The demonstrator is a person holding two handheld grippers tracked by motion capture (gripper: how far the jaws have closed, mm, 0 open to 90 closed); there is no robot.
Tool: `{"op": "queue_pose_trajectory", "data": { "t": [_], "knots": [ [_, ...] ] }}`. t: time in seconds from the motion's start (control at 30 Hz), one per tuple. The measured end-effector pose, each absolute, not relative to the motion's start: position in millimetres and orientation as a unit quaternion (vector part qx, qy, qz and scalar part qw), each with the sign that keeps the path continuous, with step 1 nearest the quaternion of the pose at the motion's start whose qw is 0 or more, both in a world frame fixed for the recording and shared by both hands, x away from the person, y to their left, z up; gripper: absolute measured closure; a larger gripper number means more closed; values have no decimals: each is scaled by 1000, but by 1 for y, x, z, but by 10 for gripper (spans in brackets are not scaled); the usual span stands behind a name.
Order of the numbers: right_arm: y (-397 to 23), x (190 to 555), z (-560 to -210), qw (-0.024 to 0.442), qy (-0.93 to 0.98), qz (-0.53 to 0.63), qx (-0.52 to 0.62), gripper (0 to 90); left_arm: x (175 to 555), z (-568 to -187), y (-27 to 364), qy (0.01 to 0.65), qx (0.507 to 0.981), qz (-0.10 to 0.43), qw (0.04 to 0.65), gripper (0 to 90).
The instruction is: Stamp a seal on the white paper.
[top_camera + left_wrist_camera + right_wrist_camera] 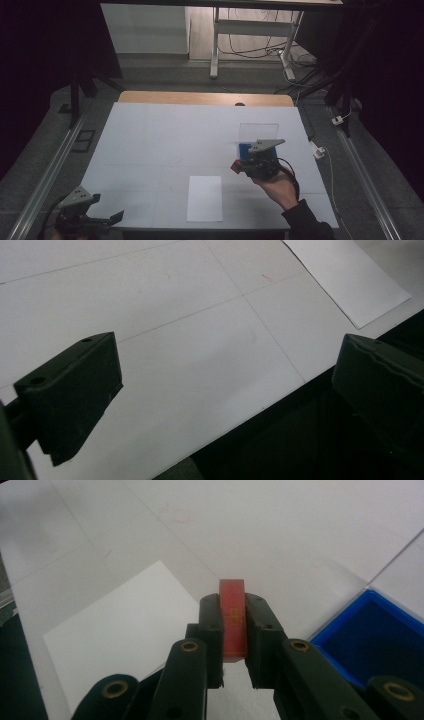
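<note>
pinching a red block (233,617), the right gripper (234,630) hovers beside a blue tray (372,635); left gripper (225,385) released.

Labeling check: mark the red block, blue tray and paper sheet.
red block (233,617): right gripper view, its narrow face between the tongs' jaws.
blue tray (372,642): right gripper view, its dark inner floor.
paper sheet (205,198): high view, the sheet's middle.

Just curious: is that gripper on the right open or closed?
Closed. The right gripper clamps a thin red block between its jaws.
</note>
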State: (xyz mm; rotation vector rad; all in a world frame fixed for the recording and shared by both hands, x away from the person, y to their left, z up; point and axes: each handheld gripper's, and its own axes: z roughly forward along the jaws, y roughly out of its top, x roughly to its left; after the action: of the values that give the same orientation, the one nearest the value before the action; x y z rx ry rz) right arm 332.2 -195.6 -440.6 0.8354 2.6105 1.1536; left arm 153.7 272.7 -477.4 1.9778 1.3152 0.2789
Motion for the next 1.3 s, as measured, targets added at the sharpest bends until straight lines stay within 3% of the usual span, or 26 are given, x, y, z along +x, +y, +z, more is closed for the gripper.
{"op": "queue_pose_trajectory", "data": {
  "t": [1.3],
  "knots": [
    [-124,300,-472,33,920,343,188,792,154,-478,274,513,768,105,368,0]
  ]
}}
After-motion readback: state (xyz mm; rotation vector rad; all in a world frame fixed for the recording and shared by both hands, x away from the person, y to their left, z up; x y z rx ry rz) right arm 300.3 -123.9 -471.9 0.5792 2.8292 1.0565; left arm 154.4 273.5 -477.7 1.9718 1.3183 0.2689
